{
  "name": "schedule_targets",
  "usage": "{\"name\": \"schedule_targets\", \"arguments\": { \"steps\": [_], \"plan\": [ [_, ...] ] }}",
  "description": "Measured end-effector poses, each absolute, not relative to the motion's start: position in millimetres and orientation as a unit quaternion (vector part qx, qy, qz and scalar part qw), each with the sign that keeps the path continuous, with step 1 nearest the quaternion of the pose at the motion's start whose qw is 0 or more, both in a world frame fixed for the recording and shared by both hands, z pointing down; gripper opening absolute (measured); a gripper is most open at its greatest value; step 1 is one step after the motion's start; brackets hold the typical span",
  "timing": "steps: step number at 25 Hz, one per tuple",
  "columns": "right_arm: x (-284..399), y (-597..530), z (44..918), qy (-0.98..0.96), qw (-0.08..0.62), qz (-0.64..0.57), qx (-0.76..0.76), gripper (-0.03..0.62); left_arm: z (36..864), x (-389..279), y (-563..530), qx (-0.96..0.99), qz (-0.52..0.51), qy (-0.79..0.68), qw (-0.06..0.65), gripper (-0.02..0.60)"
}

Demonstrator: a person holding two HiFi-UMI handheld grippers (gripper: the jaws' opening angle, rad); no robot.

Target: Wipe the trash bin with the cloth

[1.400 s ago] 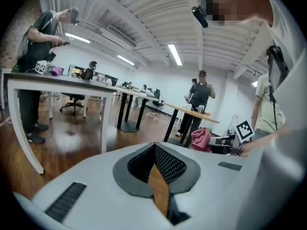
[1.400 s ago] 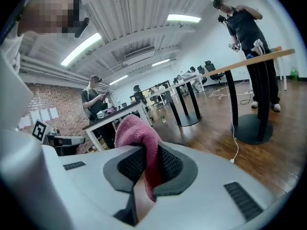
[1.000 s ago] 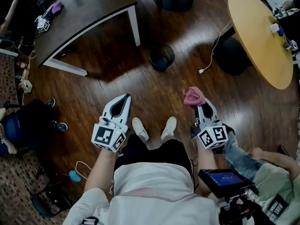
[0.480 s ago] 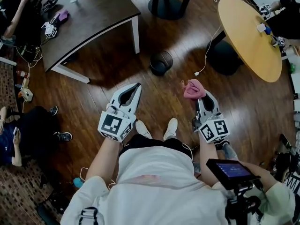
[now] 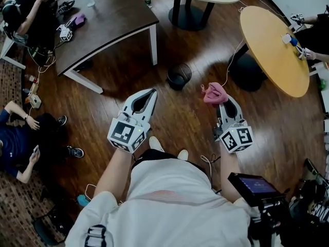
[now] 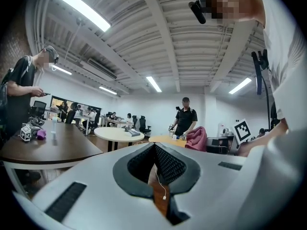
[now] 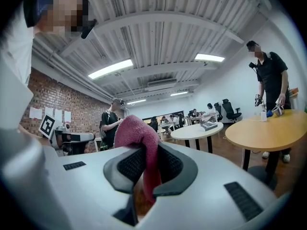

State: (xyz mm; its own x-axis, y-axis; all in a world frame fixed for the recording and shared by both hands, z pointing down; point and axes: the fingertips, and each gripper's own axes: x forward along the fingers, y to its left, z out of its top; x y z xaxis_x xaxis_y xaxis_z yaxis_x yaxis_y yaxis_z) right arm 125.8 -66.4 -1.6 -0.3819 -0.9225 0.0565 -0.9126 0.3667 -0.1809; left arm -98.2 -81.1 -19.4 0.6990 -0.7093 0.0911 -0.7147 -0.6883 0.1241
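The right tongs (image 7: pixel 145 152) are clamped on a pink cloth (image 7: pixel 135 131), which bunches above the tips and hangs down between the pads. The left tongs (image 6: pixel 154 146) are closed tip to tip with nothing in them — only the wooden floor (image 6: pixel 159 195) shows through the gap behind the tips. Both are held out over that floor, well apart from each other. The trash bin (image 5: pixel 179 76), small, round and black, stands on the floor ahead, between the two and near the corner leg of a dark tabletop (image 5: pixel 113 14). Its inside is too dark to tell what it holds. The cloth is near the bin but clear of it. Against a second ago, both tongs reach further forward and the cloth sits closer to the bin — the grip on it unchanged.
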Motion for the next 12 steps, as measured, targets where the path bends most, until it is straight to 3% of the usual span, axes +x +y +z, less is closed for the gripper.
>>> {"name": "schedule_targets", "arguments": {
  "steps": [12],
  "plan": [
    [197,-17,-23,0.844,0.045,-0.075,-0.530,0.046,-48,-17,-22,0.914,0.022,-0.403,0.045,0.011]
  ]
}}
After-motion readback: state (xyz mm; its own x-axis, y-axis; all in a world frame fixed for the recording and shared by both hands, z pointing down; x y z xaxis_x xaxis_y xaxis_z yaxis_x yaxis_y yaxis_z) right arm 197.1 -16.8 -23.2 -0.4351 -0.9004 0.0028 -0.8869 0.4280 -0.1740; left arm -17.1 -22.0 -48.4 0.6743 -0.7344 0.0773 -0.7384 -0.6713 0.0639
